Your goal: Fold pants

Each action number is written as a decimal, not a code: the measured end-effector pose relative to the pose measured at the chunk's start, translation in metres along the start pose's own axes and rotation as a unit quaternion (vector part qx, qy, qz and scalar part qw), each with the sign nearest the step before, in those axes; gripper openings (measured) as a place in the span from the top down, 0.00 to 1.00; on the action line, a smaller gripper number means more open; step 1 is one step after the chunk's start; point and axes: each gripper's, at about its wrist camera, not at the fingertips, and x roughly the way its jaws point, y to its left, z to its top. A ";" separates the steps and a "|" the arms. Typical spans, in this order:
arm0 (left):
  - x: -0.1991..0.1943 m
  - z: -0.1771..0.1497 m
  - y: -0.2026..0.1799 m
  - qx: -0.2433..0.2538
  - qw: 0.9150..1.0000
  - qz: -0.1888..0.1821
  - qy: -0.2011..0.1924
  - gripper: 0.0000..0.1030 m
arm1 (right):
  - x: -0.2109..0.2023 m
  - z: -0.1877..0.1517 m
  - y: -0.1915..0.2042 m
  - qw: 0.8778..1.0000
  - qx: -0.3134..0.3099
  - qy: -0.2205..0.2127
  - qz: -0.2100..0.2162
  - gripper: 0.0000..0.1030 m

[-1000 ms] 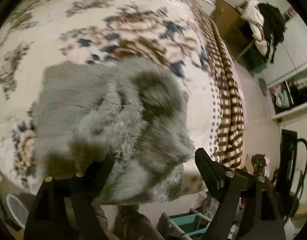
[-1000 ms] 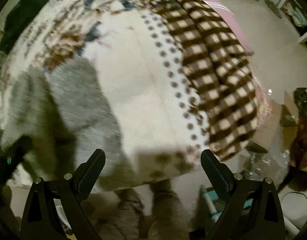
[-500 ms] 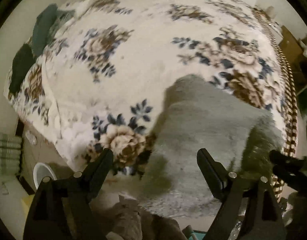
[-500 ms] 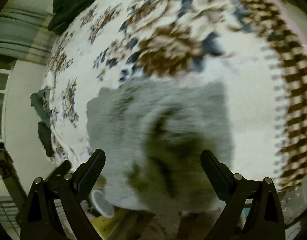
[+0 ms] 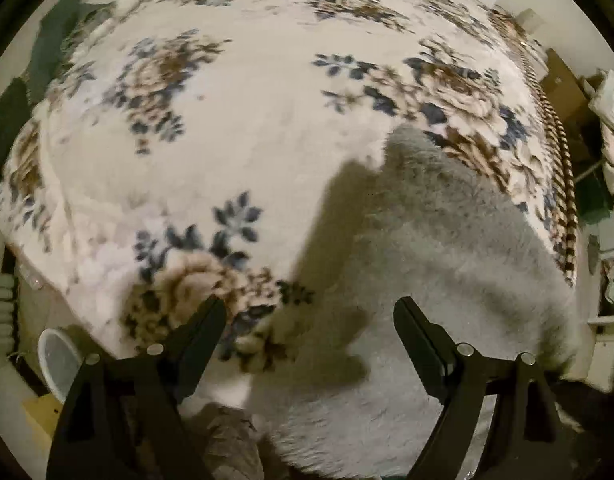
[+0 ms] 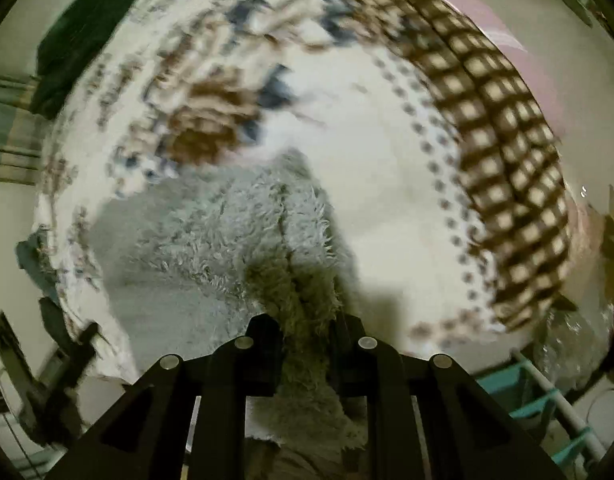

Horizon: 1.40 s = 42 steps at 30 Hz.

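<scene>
Grey fluffy pants [image 6: 211,240], bunched fold between closing right gripper [image 6: 307,326]; left gripper [image 5: 307,320] agape.

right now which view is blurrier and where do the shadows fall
Right wrist view: heavy motion smear on the floral blanket and checked border, while the grey fleece pants near the closing right gripper stay sharper and shadowed. Left wrist view: milder blur, a dark shadow across blanket and pants ahead of the open left gripper. Both show fisheye bulge.
</scene>
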 end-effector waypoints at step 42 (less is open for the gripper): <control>0.103 0.114 -0.023 -0.014 0.981 -0.189 0.033 0.81 | 0.045 0.048 -0.023 0.983 0.025 0.079 0.164 0.32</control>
